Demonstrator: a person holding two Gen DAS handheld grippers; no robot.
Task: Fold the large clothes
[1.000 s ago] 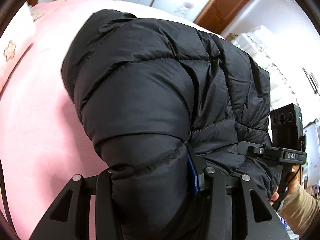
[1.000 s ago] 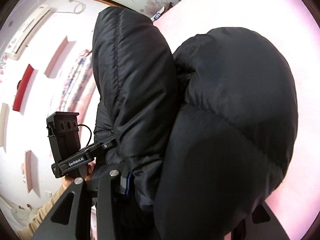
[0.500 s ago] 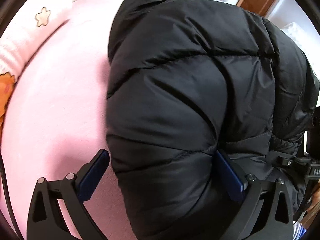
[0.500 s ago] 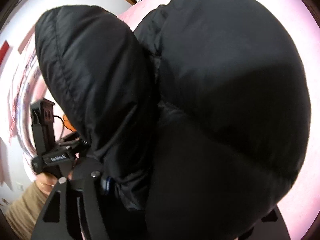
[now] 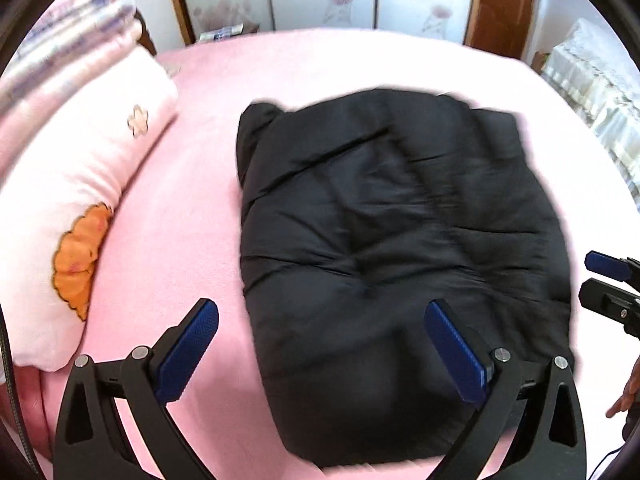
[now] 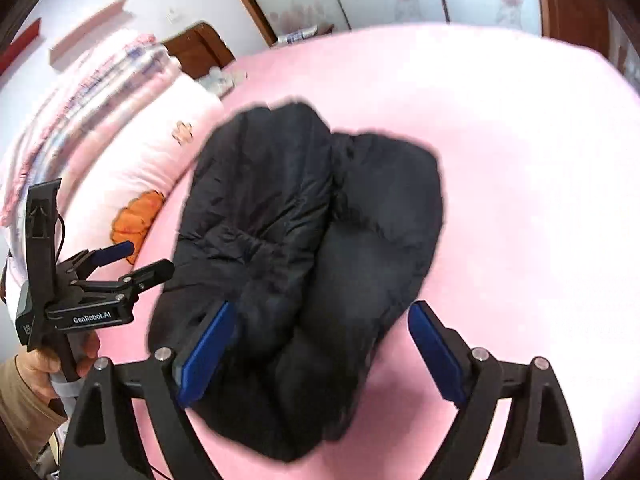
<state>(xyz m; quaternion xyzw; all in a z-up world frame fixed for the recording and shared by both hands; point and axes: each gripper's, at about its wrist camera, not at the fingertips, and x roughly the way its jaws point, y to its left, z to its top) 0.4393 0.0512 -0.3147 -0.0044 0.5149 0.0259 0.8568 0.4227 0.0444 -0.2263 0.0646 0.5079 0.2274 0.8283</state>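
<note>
**Jacket down on the bed, both grips empty**

The folded black puffer jacket (image 5: 400,248) lies on the pink bed (image 5: 320,64), right of the pillow (image 5: 80,168). My left hand-held gripper (image 5: 320,344) is spread wide, holding nothing. My right hand-held gripper (image 6: 316,348) is wide too, above the jacket's near end.

Right of jacket (image 5: 400,248): we see bare pink bed (image 6: 520,200).
Left: pillow (image 5: 80,184) near, narrow strip between.
</note>
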